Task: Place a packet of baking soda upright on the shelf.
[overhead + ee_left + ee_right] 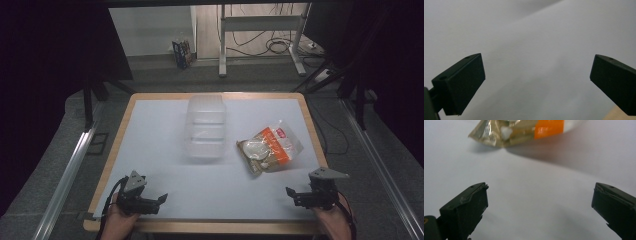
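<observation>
Snack bag (270,148), nearest thing to right gripper (300,194); crinkled, glossy, gold-brown with an orange band and white end, clear window showing pale contents. Lying flat on white table surface (165,130), right of centre, tilted diagonally. Right gripper jaws spread wide, nothing between, low over near right edge, aimed left along table, well short of bag. In right gripper view, bag (519,131) at top, beyond the jaws, gold end with a white lump inside and orange patch. Left gripper (155,201) at near left edge, jaws also wide apart, holding nothing, bare white surface between them in left gripper view. Clear plastic container (205,126) mid-table, just left of bag, not touching, ribbed, see-through, apparently empty.
</observation>
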Action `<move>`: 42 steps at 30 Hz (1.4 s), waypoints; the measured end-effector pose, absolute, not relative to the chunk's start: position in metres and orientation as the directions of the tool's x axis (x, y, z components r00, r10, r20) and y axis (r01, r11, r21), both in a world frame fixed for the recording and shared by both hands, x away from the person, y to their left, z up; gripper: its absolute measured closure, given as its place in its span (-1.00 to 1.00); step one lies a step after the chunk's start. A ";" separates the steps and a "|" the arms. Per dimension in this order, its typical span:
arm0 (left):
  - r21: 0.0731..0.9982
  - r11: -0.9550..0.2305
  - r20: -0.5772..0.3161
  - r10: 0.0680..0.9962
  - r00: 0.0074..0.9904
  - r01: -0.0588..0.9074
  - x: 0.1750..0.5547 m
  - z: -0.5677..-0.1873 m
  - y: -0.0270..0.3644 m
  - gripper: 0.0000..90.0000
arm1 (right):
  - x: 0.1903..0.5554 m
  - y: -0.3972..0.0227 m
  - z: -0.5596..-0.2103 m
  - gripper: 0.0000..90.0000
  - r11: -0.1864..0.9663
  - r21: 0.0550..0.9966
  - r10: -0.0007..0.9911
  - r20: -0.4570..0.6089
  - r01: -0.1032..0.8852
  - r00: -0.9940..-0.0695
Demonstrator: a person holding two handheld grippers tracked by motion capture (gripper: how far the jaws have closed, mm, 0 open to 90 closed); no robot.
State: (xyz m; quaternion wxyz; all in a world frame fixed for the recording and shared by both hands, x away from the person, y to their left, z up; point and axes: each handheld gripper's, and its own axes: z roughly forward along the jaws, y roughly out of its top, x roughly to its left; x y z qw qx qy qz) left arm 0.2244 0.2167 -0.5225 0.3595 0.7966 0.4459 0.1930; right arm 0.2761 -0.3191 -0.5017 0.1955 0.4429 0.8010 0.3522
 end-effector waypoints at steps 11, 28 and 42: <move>0.755 -0.341 0.015 0.863 0.505 0.560 0.224 -0.523 0.219 -1.00 | 0.284 -0.322 -0.504 -0.99 0.344 0.753 0.841 0.019 0.562 -0.540; 0.745 -0.376 0.055 0.858 0.511 0.551 0.223 -0.523 0.216 -1.00 | 0.289 -0.320 -0.507 -0.98 0.295 0.743 0.863 0.063 0.600 -0.502; 0.737 -0.393 0.070 0.854 0.516 0.550 0.224 -0.524 0.214 -1.00 | 0.302 -0.322 -0.494 -0.83 0.280 0.748 0.890 0.033 0.602 -0.455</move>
